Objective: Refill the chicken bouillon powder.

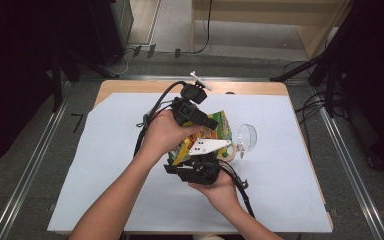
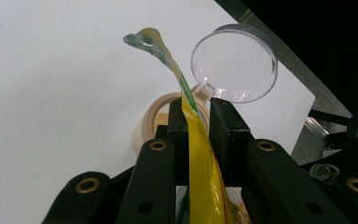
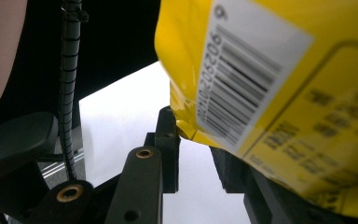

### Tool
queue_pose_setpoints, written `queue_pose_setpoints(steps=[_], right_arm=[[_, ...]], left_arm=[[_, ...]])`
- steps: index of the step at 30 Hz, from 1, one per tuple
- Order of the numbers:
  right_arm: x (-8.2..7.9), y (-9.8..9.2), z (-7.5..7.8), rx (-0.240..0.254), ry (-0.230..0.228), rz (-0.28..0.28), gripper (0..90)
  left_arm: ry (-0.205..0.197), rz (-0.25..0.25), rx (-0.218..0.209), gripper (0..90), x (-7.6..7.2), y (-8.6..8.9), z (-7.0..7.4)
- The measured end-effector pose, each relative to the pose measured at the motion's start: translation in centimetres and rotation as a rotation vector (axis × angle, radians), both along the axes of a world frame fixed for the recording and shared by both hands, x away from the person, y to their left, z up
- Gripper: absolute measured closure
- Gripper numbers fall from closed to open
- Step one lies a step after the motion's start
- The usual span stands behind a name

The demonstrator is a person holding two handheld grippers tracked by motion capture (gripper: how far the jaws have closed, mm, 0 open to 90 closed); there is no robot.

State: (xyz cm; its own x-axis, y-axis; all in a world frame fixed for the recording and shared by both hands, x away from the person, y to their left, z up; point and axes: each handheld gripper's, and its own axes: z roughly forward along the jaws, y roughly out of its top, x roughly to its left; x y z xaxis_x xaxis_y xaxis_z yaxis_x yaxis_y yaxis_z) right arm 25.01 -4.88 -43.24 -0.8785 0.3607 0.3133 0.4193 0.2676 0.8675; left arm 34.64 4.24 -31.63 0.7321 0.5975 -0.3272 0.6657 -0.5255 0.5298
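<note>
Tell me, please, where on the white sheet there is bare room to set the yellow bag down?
The white sheet lies bare left of the left gripper and forearm, and again along the near edge right of the right gripper. It is crowded at the middle: the yellow bag, the tan tub and its clear lid sit close together there.

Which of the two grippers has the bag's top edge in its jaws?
The left gripper: its jaws pinch the yellow bag's thin sealed edge above the container. The right gripper grips the lower part, by the barcode label.
</note>
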Motion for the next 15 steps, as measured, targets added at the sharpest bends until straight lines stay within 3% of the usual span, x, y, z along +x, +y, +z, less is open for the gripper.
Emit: queue_pose_setpoints(steps=[15], right_arm=[[0.04,-0.05,0.15,-0.015,-0.013,0.003,74.4]], left_arm=[[-0.002,0.0,-0.005,78.6,0.05,0.11,0.0]])
